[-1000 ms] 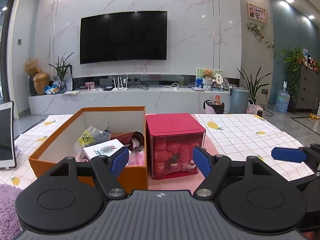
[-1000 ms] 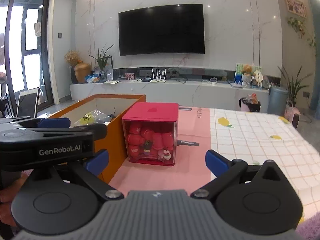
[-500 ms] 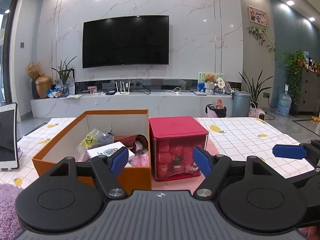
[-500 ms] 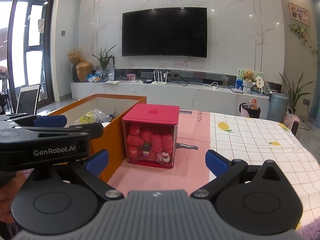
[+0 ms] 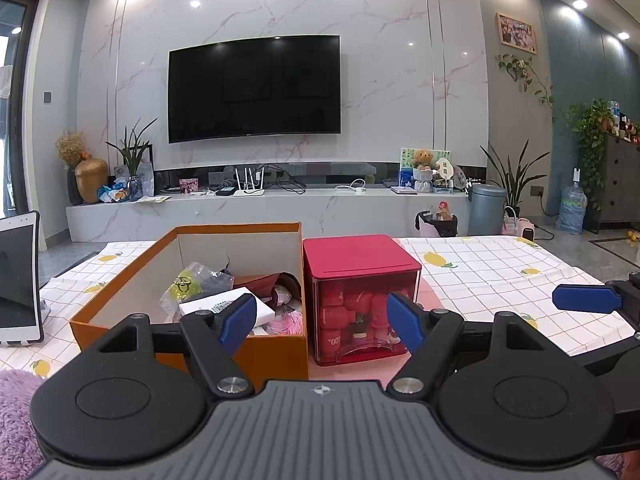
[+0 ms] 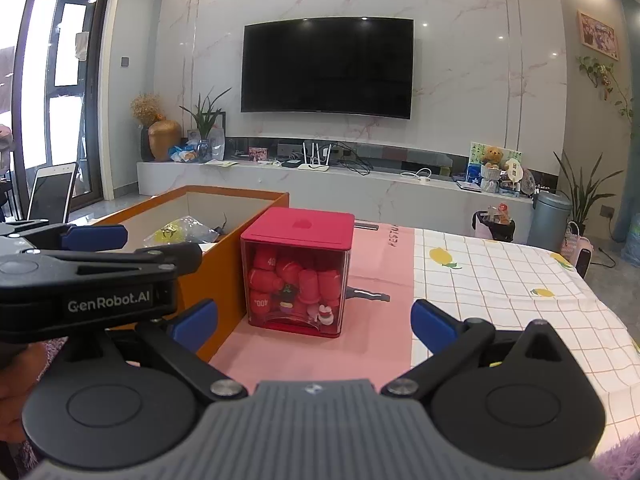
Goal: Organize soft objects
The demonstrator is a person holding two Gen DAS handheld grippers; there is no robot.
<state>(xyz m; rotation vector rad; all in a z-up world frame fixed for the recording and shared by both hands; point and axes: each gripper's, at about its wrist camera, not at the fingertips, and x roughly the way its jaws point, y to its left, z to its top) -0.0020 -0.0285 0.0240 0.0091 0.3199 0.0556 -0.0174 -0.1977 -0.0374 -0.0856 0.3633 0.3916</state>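
Observation:
An open orange cardboard box [image 5: 276, 350] [image 6: 236, 256] sits on the table and holds a clear plastic bag [image 5: 196, 286], a white card and pink and dark red soft items. To its right stands a clear box with a red lid [image 5: 360, 304] [image 6: 298, 276], full of red soft pieces. My left gripper [image 5: 322, 322] hovers open in front of both boxes, nothing between its fingers. My right gripper [image 6: 314, 326] is open too, short of the red-lidded box. The left gripper's body [image 6: 92, 280] shows at the left of the right wrist view.
A pink mat [image 6: 372, 280] lies under the red-lidded box on a white checked cloth with lemons [image 5: 500, 268]. A purple fluffy item [image 5: 16, 416] lies at the near left. A tablet [image 5: 18, 276] stands at the left. Behind are a TV [image 5: 254, 88] and a low marble console.
Both views have tilted up and drawn back slightly, so the boxes sit lower in frame. Both grippers stay open; nothing was picked up.

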